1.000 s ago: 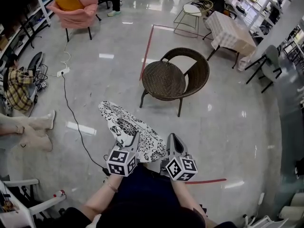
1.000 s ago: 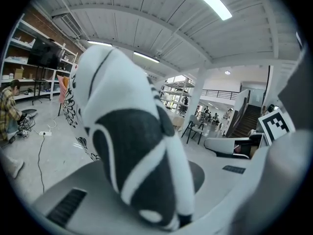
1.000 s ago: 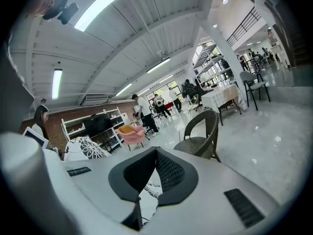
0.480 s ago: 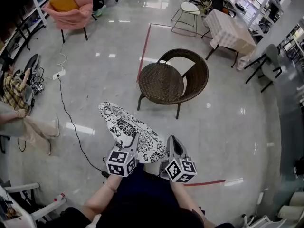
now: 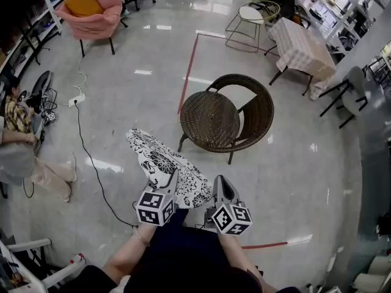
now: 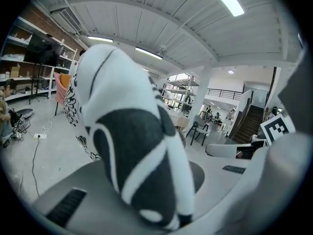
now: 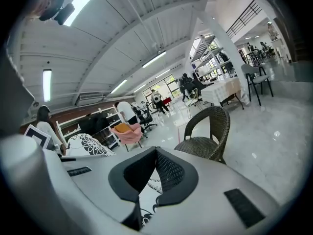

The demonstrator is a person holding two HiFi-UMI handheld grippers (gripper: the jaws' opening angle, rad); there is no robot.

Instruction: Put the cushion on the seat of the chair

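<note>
chair [image 5: 211, 119] sits closer to the held cushion [image 5: 164, 162] now.

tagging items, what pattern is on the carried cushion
The cushion is white with a black floral print, clearest in the head view.

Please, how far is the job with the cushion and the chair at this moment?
Done: the floral cushion is picked up, clamped in the left tool and, it seems, the right tool. In hand: it is held in front of the person, short of the wicker chair. Left: reach the chair and lay it on the bare seat.
</note>
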